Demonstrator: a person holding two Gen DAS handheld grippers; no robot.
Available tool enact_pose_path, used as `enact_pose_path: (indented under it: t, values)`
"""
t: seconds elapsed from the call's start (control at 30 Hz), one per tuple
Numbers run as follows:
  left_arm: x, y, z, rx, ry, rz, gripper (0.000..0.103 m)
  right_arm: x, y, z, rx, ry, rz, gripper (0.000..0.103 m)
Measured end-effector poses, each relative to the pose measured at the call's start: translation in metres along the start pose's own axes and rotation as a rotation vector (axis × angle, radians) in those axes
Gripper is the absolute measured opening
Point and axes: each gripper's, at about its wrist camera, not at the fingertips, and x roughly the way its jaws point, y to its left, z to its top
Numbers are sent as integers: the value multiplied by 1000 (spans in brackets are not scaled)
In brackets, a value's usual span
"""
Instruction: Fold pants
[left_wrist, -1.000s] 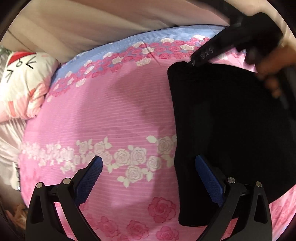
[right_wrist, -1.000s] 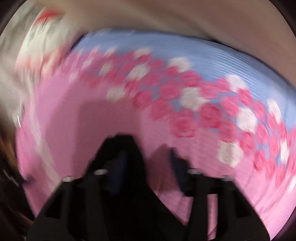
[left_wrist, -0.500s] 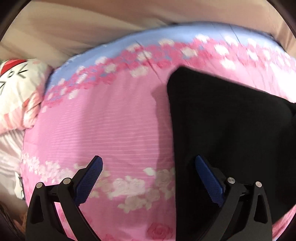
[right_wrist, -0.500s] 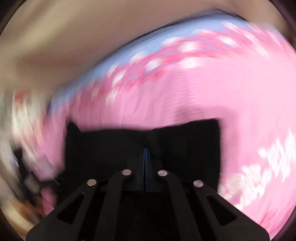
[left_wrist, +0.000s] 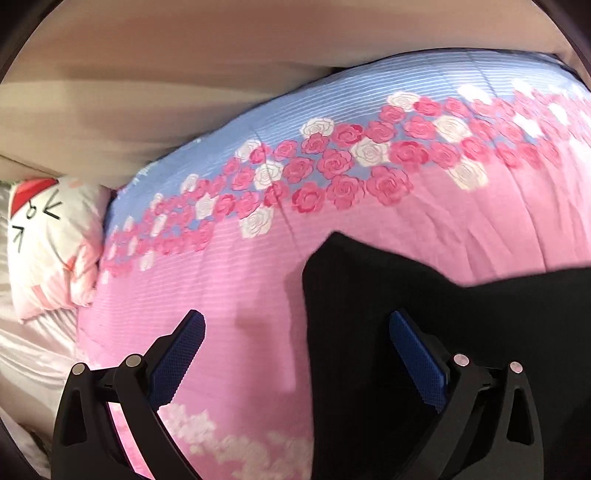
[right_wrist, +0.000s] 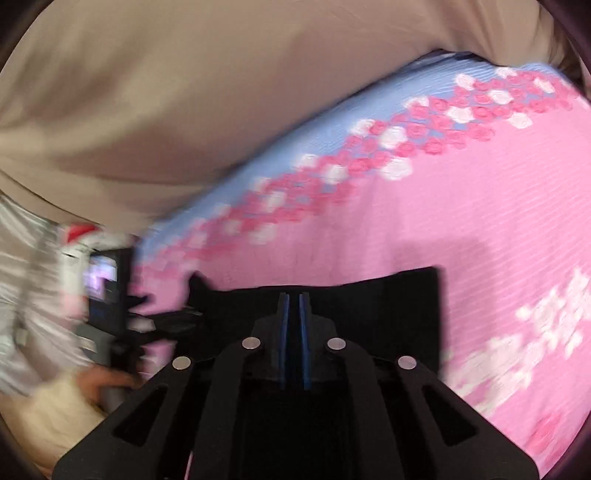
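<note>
Left wrist view: the left gripper (left_wrist: 295, 339) hangs over the bed with its jaws spread wide and nothing between them. One blue pad (left_wrist: 177, 354) sits over the pink rose quilt (left_wrist: 229, 280); the other is over the black pants (left_wrist: 424, 314), which lie flat on the quilt at lower right. A white pillow (left_wrist: 48, 243) with a cartoon face lies at the left edge.

Right wrist view: the right gripper (right_wrist: 293, 314) has its blue pads almost together. Its jaws have just been closing, and they look pinched on the pants' (right_wrist: 388, 302) near edge, though blur hides the contact. At far left, blurred, is the left gripper (right_wrist: 122, 314).
</note>
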Motion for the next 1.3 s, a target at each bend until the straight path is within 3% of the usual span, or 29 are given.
enact_pose_path:
  t: [0.03, 0.1, 0.13, 0.17, 0.23, 0.3, 0.4, 0.47, 0.5, 0.53, 0.6, 0.63, 0.67, 0.73, 0.8, 0.87, 0.93, 1.1, 1.13, 1.17, 1.2, 1.3]
  values:
    - [3, -2, 3, -2, 1, 5, 98, 19, -28, -4, 40, 55, -58, 0]
    - [3, -6, 4, 12, -31, 23, 98, 15, -67, -3, 225, 4, 19, 0]
    - [3, -9, 5, 29, -50, 39, 98, 5, -67, 0, 256, -12, -38, 0]
    - [4, -11, 7, 40, -52, 49, 98, -7, -65, 3, 258, -41, -47, 6]
    - [2, -10, 12, 52, -46, 49, 98, -43, -48, 0, 207, -90, 25, 6]
    - [-13, 7, 11, 3, -65, 3, 98, -65, -26, -18, 110, -70, 31, 6]
    - [-46, 36, -12, -48, -140, -73, 98, -77, 2, -62, -36, -2, 8, 7]
    - [-61, 46, -39, -49, -154, -141, 98, -56, -3, -96, -86, 109, -99, 3]
    - [-63, 46, -55, -37, -139, -164, 98, -47, -16, -111, -84, 125, -117, 0]
    - [-60, 41, -73, -10, -109, -161, 98, -52, -28, -117, -44, 74, -73, 0]
    - [-41, 24, -103, 71, -34, -100, 98, -61, -39, -113, 97, 71, -43, 1]
    - [-34, 20, -113, 87, -32, -88, 98, -73, -30, -106, 108, 50, -57, 6]
    - [-36, 22, -118, 71, -77, -79, 98, -84, -18, -103, 73, 21, -47, 8]
    - [-37, 19, -115, 90, -87, -65, 98, -90, -5, -104, -8, 25, -35, 6]
    - [-34, 18, -112, 103, -89, -63, 98, -66, -23, -123, -68, 156, -156, 1]
    - [-31, 19, -111, 104, -88, -87, 98, -75, -38, -127, 1, 110, -96, 0]
    - [-29, 24, -110, 98, -71, -114, 98, -88, -38, -117, 87, 98, -128, 0]
    - [-35, 33, -102, 66, -26, -166, 98, -124, -40, -102, 183, 15, -93, 15]
    - [-36, 35, -101, 58, -15, -181, 98, -127, -46, -102, 216, 11, -103, 23]
    - [-38, 37, -100, 47, 8, -201, 98, -129, -52, -104, 243, 9, -125, 46]
    - [-38, 39, -100, 40, 23, -213, 98, -126, -55, -104, 258, 8, -145, 61]
    - [-42, 44, -102, 13, 79, -268, 98, -124, -53, -108, 286, 21, -137, 63]
